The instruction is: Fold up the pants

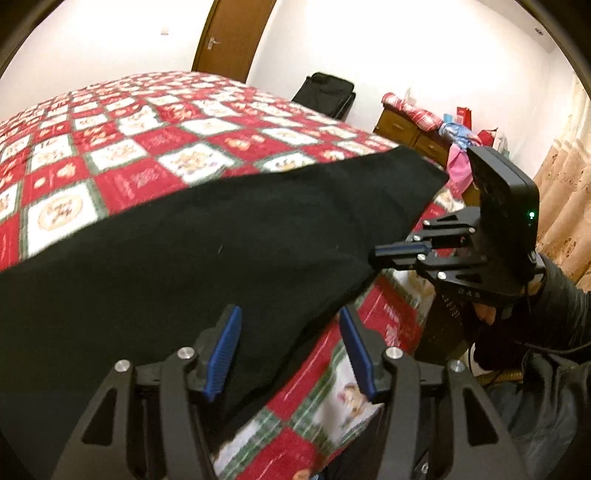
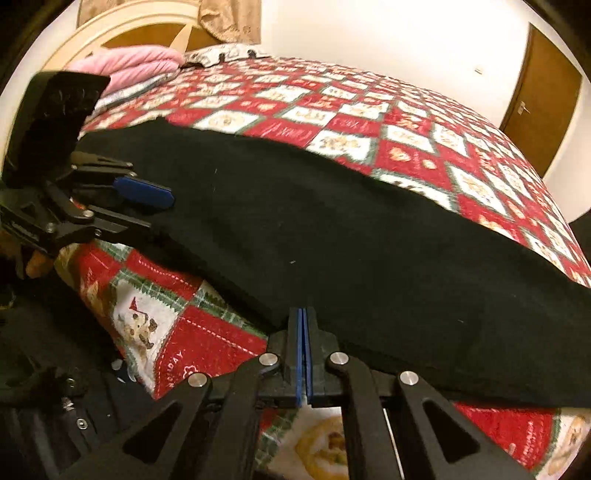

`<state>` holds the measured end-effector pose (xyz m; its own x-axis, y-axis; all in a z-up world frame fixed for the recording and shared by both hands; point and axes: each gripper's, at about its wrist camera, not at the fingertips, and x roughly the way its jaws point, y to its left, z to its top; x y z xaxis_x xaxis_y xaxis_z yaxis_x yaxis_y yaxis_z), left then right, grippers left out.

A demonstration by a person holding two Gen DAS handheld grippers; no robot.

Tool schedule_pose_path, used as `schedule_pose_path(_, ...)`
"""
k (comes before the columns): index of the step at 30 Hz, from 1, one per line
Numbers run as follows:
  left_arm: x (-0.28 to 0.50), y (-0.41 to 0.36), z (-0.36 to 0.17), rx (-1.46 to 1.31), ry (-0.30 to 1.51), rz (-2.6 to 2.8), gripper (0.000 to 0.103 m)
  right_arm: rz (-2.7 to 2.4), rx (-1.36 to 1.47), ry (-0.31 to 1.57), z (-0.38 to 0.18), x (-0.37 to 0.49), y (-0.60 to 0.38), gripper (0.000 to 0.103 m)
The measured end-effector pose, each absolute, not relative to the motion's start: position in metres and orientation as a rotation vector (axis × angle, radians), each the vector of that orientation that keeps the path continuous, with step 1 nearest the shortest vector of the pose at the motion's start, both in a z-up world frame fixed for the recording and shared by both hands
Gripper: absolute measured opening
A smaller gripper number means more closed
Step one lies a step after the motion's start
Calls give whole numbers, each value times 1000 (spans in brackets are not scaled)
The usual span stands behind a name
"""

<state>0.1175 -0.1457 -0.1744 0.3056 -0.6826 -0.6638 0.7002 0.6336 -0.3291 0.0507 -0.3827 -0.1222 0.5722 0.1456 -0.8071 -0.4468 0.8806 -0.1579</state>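
Observation:
Black pants (image 1: 221, 236) lie in a long band across a red, white and green patchwork quilt (image 1: 122, 147). My left gripper (image 1: 290, 332) is open at one end of the pants; the fabric edge runs between its blue pads (image 1: 225, 350) without being pinched. In the right wrist view the same left gripper (image 2: 159, 214) straddles the end of the pants (image 2: 332, 229) at the left. My right gripper (image 2: 303, 332) is shut, pads together, its tips at the near long edge of the pants. I cannot tell whether any fabric is caught between them. The left wrist view shows this right gripper (image 1: 373, 258) touching that edge.
The quilt (image 2: 207, 343) covers a bed with a pink pillow (image 2: 136, 62) and a curved headboard (image 2: 122, 22). Beyond the bed stand a brown door (image 1: 229, 37), a black suitcase (image 1: 325, 92), a cluttered wooden dresser (image 1: 410, 133) and beige curtains (image 1: 565, 199). A dark sleeve (image 1: 554, 306) holds the right gripper.

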Motion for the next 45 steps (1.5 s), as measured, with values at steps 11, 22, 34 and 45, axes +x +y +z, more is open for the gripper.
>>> schedule_pose_path(11, 121, -185, -186, 109, 888, -925, 59, 25, -293, 844, -96, 59, -481, 2)
schedule_pose_path(22, 106, -112, -152, 57, 778, -770, 63, 246, -108, 896, -76, 71, -449, 74)
schedule_pose_path(34, 109, 10, -166, -52, 762, -397, 73, 626, 54, 1007, -71, 166, -271, 74)
schedule_pose_path(45, 99, 0, -187, 2, 762, -438, 75, 717, 244, 1287, -126, 259, -149, 59)
